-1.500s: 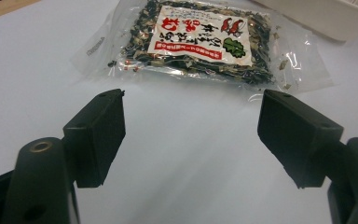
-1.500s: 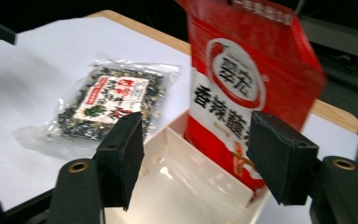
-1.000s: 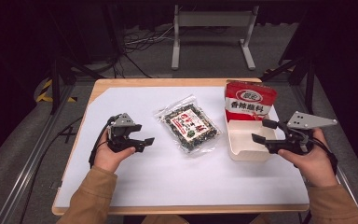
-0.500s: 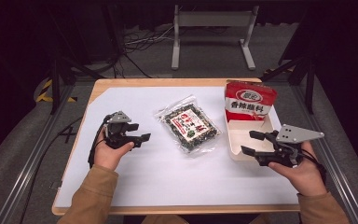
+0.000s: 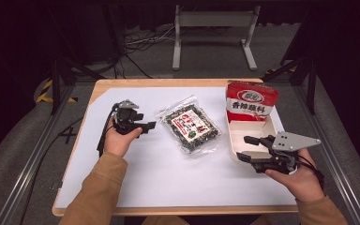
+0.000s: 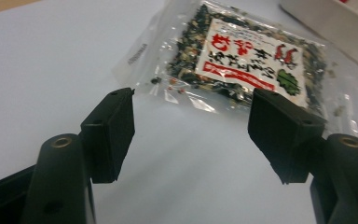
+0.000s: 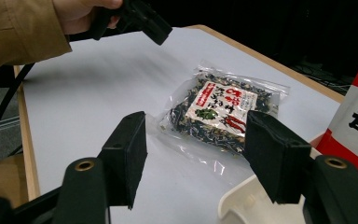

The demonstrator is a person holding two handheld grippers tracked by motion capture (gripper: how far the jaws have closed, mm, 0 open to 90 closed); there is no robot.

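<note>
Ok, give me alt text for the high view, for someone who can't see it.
A clear spice packet lies on a white-topped table between two hand-held grippers, both open and empty: the left gripper points at it, the right gripper sits by a white tray. A red-and-white bag stands at the tray's far end.

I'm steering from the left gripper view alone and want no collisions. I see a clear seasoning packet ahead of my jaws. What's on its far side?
Observer: A white tray lies to the right of the packet, and a red-and-white bag stands at the tray's far end.
Operator: Where's the other hand-held gripper?
Observer: The right hand-held gripper hovers by the tray's near corner, pointing toward the packet. Its jaws have just been closing, with nothing between them.
Operator: And mine, seen from above?
Observer: The left hand-held gripper is just left of the packet and not touching it. Its jaws are open, have just been closing, and hold nothing.
</note>
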